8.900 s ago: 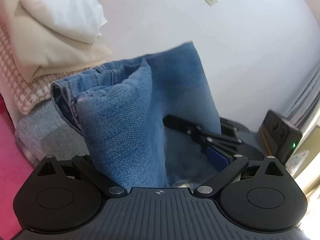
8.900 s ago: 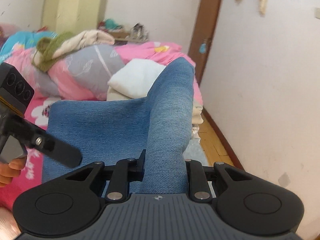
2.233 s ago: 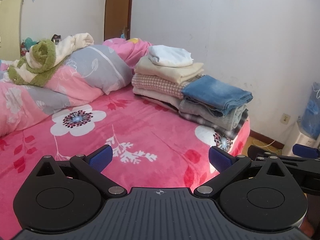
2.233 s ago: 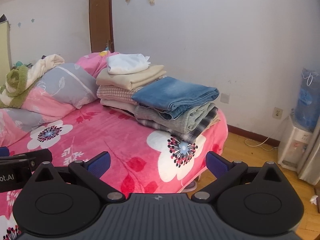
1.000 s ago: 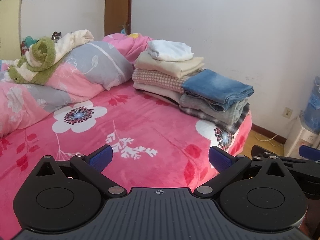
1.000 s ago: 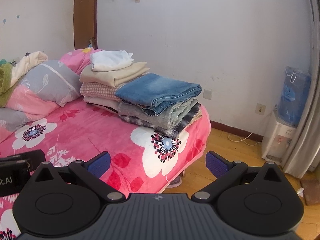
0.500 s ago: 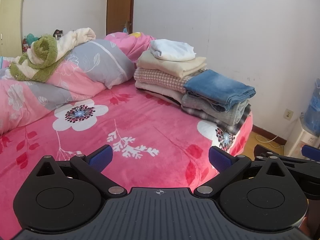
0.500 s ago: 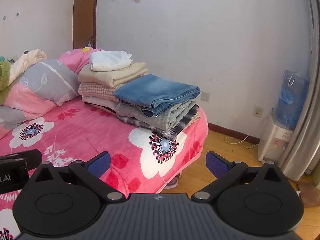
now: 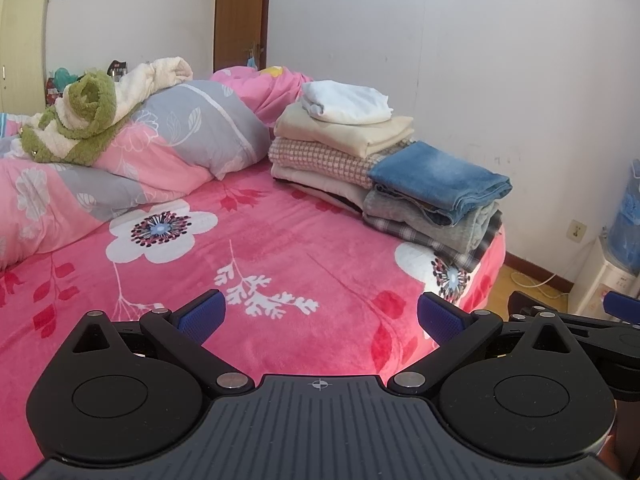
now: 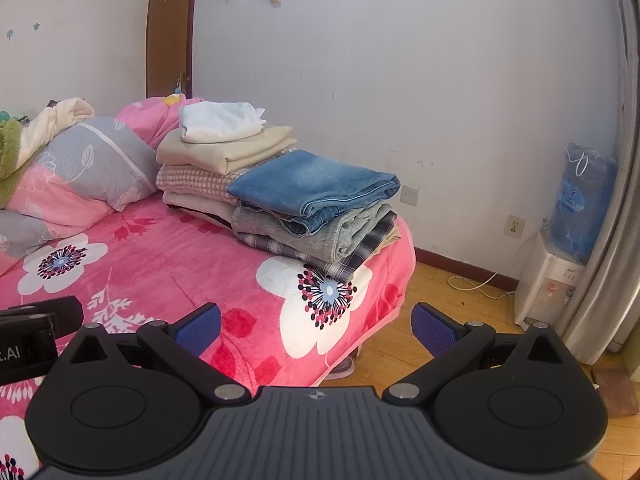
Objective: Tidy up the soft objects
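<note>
folded jeans (image 10: pixel 316 184) top the stack on the bed (image 10: pixel 200 264); both claws gape empty.

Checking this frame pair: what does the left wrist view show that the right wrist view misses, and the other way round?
Only the left wrist view shows the wardrobe and the whole green and cream rolled blanket. Only the right wrist view shows the grey curtain and the wooden floor beside the bed. Both show the folded jeans topping the nearer clothes stack, the white folded cloth topping the farther one, the pink floral bedspread, and each gripper's jaws open and empty.
</note>
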`<state>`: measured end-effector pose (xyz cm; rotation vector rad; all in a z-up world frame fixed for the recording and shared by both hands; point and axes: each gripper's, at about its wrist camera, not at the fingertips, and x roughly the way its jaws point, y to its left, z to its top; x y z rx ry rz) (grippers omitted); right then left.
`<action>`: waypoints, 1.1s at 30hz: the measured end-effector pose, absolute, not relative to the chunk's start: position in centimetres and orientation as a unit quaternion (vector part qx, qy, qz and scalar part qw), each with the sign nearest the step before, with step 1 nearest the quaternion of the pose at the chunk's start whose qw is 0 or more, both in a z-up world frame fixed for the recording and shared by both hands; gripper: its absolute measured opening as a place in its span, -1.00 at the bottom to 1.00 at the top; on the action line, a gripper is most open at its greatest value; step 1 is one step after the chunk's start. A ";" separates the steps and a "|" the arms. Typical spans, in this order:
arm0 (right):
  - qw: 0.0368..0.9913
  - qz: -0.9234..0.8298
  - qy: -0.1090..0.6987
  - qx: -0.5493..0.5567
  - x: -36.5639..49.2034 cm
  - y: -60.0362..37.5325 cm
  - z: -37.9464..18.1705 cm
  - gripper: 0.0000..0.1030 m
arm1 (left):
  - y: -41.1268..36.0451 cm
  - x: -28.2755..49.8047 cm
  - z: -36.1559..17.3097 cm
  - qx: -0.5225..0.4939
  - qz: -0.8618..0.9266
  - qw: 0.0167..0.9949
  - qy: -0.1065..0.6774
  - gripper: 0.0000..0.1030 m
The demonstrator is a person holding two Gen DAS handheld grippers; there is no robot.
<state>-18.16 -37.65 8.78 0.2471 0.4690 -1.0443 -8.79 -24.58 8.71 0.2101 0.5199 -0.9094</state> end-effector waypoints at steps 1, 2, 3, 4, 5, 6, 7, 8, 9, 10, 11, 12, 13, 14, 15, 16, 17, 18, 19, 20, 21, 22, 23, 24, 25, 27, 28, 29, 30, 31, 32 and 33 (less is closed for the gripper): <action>0.833 -0.493 0.221 0.117 -18.2 -37.7 8.8 1.00 | -24.6 -8.8 8.7 0.100 -0.433 0.861 0.248 1.00; 0.833 -0.493 0.221 0.117 -18.2 -37.7 8.8 1.00 | -24.5 -8.7 8.7 0.100 -0.434 0.860 0.248 1.00; 0.833 -0.493 0.221 0.117 -18.1 -37.7 8.8 1.00 | -24.5 -8.7 8.7 0.100 -0.434 0.860 0.248 1.00; 0.833 -0.493 0.221 0.116 -18.1 -37.7 8.8 1.00 | -24.5 -8.7 8.7 0.100 -0.434 0.860 0.248 1.00; 0.833 -0.494 0.221 0.116 -18.1 -37.7 8.8 1.00 | -24.5 -8.7 8.7 0.100 -0.434 0.860 0.248 1.00; 0.833 -0.494 0.221 0.117 -18.1 -37.7 8.8 1.00 | -24.5 -8.7 8.7 0.100 -0.434 0.861 0.248 1.00; 0.833 -0.494 0.220 0.117 -18.1 -37.7 8.8 1.00 | -24.5 -8.7 8.7 0.100 -0.434 0.861 0.248 1.00; 0.833 -0.494 0.220 0.117 -18.1 -37.7 8.8 1.00 | -24.6 -8.7 8.7 0.100 -0.433 0.861 0.248 1.00; 0.833 -0.494 0.220 0.118 -18.1 -37.7 8.8 1.00 | -24.6 -8.7 8.7 0.100 -0.433 0.861 0.248 1.00; 0.833 -0.494 0.220 0.118 -18.1 -37.7 8.8 1.00 | -24.6 -8.7 8.7 0.100 -0.433 0.861 0.248 1.00; 0.833 -0.494 0.220 0.118 -18.1 -37.7 8.8 1.00 | -24.6 -8.7 8.7 0.100 -0.433 0.861 0.248 1.00; 0.833 -0.494 0.220 0.118 -18.1 -37.7 8.7 1.00 | -24.6 -8.7 8.7 0.100 -0.433 0.861 0.248 1.00; 0.833 -0.494 0.220 0.118 -18.2 -37.7 8.7 1.00 | -24.6 -8.7 8.7 0.100 -0.433 0.861 0.248 1.00; 0.833 -0.494 0.220 0.119 -18.2 -37.7 8.7 1.00 | -24.6 -8.7 8.7 0.100 -0.433 0.861 0.248 1.00; 0.833 -0.494 0.220 0.119 -18.2 -37.8 8.7 1.00 | -24.6 -8.8 8.7 0.100 -0.433 0.861 0.248 1.00; 0.833 -0.494 0.220 0.119 -18.2 -37.8 8.7 1.00 | -24.6 -8.8 8.7 0.100 -0.432 0.861 0.248 1.00; 0.833 -0.494 0.220 0.119 -18.2 -37.8 8.7 1.00 | -24.6 -8.8 8.7 0.100 -0.433 0.861 0.248 1.00; 0.833 -0.494 0.220 0.119 -18.2 -37.8 8.7 1.00 | -24.6 -8.8 8.7 0.100 -0.433 0.861 0.248 1.00; 0.832 -0.494 0.220 0.119 -18.2 -37.8 8.7 1.00 | -24.6 -8.8 8.7 0.101 -0.433 0.861 0.248 1.00; 0.832 -0.495 0.220 0.119 -18.3 -37.8 8.7 1.00 | -24.6 -8.8 8.7 0.101 -0.433 0.861 0.248 1.00; 0.832 -0.495 0.219 0.120 -18.3 -37.8 8.7 1.00 | -24.6 -8.8 8.7 0.101 -0.433 0.861 0.248 1.00; 0.832 -0.495 0.219 0.121 -18.3 -37.8 8.7 1.00 | -24.6 -8.8 8.7 0.101 -0.433 0.861 0.247 1.00; 0.832 -0.495 0.219 0.122 -18.3 -37.9 8.6 1.00 | -24.6 -8.8 8.7 0.101 -0.433 0.861 0.247 1.00; 0.832 -0.495 0.219 0.123 -18.3 -37.9 8.6 1.00 | -24.6 -8.8 8.6 0.102 -0.434 0.861 0.247 1.00; 0.832 -0.495 0.219 0.123 -18.3 -37.9 8.6 1.00 | -24.7 -8.8 8.6 0.103 -0.434 0.860 0.247 1.00; 0.831 -0.495 0.219 0.124 -18.4 -38.0 8.5 1.00 | -24.8 -8.8 8.6 0.104 -0.435 0.860 0.248 1.00; 0.831 -0.496 0.220 0.124 -18.4 -38.0 8.5 1.00 | -24.8 -8.9 8.6 0.104 -0.435 0.859 0.248 1.00; 0.831 -0.496 0.220 0.124 -18.4 -38.0 8.4 1.00 | -24.9 -8.9 8.6 0.104 -0.436 0.859 0.247 1.00; 0.831 -0.496 0.220 0.124 -18.4 -38.1 8.4 1.00 | -25.0 -8.9 8.6 0.105 -0.437 0.859 0.247 1.00; 0.830 -0.497 0.219 0.125 -18.5 -38.1 8.4 1.00 | -25.0 -8.9 8.6 0.106 -0.437 0.859 0.247 1.00; 0.830 -0.497 0.219 0.126 -18.5 -38.2 8.4 1.00 | -25.1 -9.0 8.5 0.106 -0.437 0.858 0.247 1.00; 0.830 -0.497 0.219 0.127 -18.5 -38.2 8.4 1.00 | -25.1 -9.0 8.5 0.107 -0.437 0.858 0.248 1.00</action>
